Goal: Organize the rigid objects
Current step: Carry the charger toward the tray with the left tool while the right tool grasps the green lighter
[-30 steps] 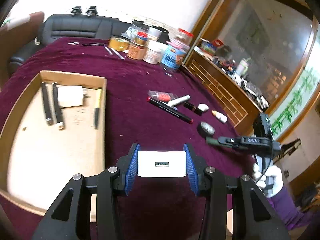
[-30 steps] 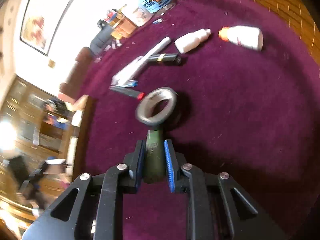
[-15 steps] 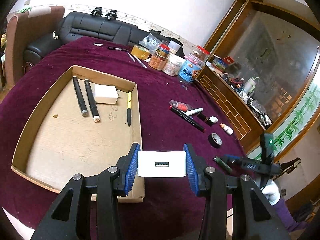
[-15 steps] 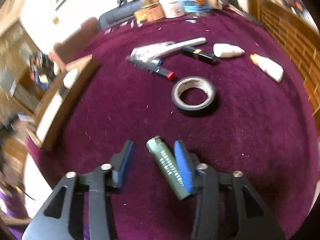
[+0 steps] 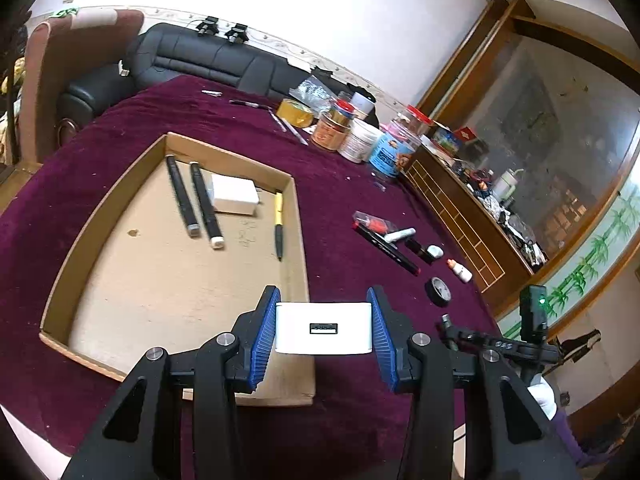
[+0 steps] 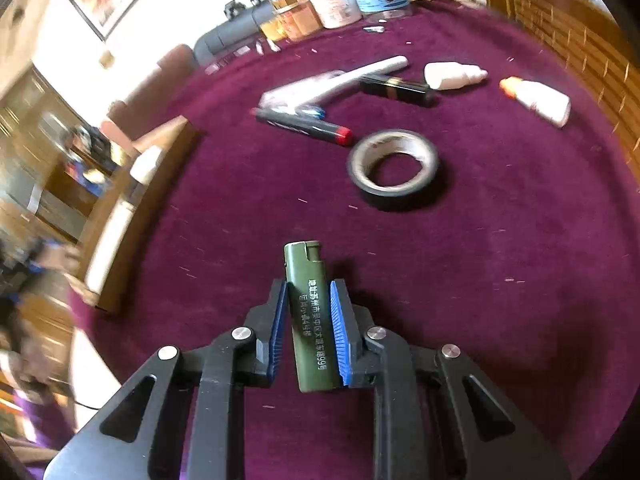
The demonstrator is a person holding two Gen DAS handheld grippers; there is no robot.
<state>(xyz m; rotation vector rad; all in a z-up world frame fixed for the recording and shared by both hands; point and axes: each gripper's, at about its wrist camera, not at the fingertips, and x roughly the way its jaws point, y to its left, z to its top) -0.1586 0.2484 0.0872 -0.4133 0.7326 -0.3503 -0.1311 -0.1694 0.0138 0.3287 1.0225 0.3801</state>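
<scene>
My left gripper (image 5: 324, 328) is shut on a white USB charger block (image 5: 323, 328) and holds it above the near right corner of a shallow cardboard tray (image 5: 76, 240). The tray holds two black markers (image 5: 182, 196), another white block (image 5: 234, 199) and a yellow-black pen (image 5: 279, 224). My right gripper (image 6: 308, 312) is shut on a green lighter (image 6: 310, 316) above the purple tablecloth; it also shows in the left wrist view (image 5: 496, 346). A black tape roll (image 6: 394, 168), a red-capped marker (image 6: 304, 126), a white tube (image 6: 360, 76) and two small white bottles (image 6: 536, 98) lie beyond it.
Jars and tubs (image 5: 360, 140) stand at the table's far edge, with loose pens (image 5: 288, 128) beside them. A black sofa (image 5: 192, 60) is behind the table and a wooden cabinet (image 5: 472, 208) runs along the right. The tray's edge shows at left in the right wrist view (image 6: 132, 208).
My left gripper rose and pulled back with the charger, so the tray shows more fully. My right gripper's jaws stood apart around the tilted lighter and have closed on it.
</scene>
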